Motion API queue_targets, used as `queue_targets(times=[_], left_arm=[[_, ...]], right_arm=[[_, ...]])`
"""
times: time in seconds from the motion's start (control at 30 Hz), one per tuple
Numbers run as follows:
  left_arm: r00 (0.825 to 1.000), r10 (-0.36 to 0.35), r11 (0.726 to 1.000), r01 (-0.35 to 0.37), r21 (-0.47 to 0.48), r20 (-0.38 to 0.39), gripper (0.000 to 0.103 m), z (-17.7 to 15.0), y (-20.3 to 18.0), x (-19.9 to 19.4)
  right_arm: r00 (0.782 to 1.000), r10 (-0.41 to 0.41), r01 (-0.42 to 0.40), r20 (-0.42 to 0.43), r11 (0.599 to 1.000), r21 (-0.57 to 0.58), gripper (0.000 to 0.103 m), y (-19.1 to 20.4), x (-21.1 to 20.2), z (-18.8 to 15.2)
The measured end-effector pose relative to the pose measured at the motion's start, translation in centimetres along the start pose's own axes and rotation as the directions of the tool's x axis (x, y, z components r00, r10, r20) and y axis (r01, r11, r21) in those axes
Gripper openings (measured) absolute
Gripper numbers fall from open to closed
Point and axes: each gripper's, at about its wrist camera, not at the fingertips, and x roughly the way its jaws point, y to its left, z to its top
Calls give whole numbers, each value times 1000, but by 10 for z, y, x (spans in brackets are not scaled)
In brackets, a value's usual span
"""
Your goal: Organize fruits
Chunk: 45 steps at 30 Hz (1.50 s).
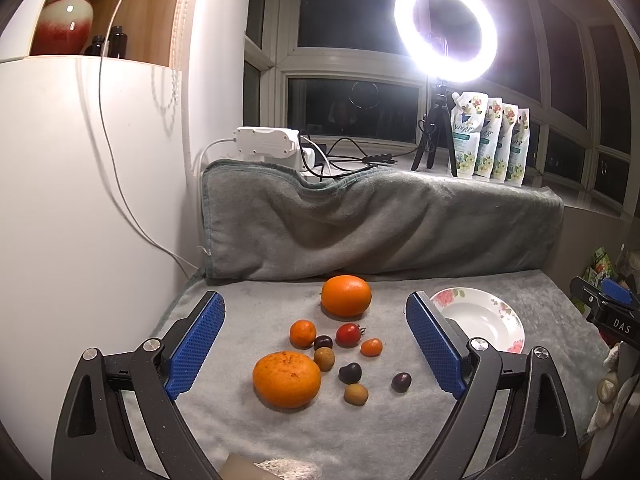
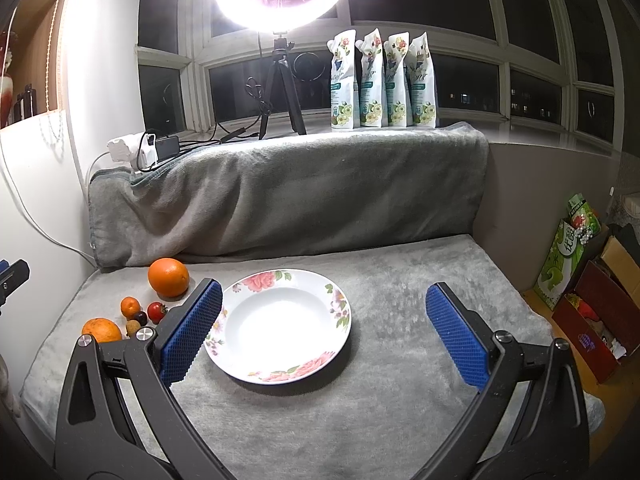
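Observation:
Several fruits lie on the grey blanket (image 1: 360, 432) between the fingers of my open left gripper (image 1: 314, 316): a large orange (image 1: 346, 295) at the back, a big mandarin (image 1: 287, 379) in front, a small mandarin (image 1: 303, 333), a red tomato (image 1: 348, 335), a small orange tomato (image 1: 371, 347), dark grapes (image 1: 401, 382) and longans (image 1: 356, 394). A white flowered plate (image 2: 280, 324) holds nothing and lies between the fingers of my open right gripper (image 2: 324, 304). The same plate (image 1: 480, 316) shows right of the fruits. The large orange (image 2: 168, 277) sits left of the plate.
A folded grey blanket (image 2: 288, 192) forms a raised back wall. Behind it stand a ring light on a tripod (image 2: 280, 92), several refill pouches (image 2: 382, 80) and a power strip (image 1: 266, 144) with cables. Boxes (image 2: 592, 320) sit on the floor at right. A white cabinet (image 1: 80, 200) bounds the left.

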Motion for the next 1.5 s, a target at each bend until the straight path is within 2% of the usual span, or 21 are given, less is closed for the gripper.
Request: queue_targets(times=[1.03, 1.33, 1.5], left_arm=[[1000, 6, 1000, -7, -15, -26, 92, -7, 9, 10], [998, 23, 999, -25, -37, -67, 92, -15, 20, 20], [995, 24, 998, -29, -48, -101, 92, -23, 30, 26]], right_arm=[[1000, 12, -12, -29, 1000, -12, 103, 11, 10, -6], [997, 43, -46, -69, 998, -39, 103, 23, 21, 0], [990, 97, -102, -99, 994, -49, 103, 34, 31, 3]])
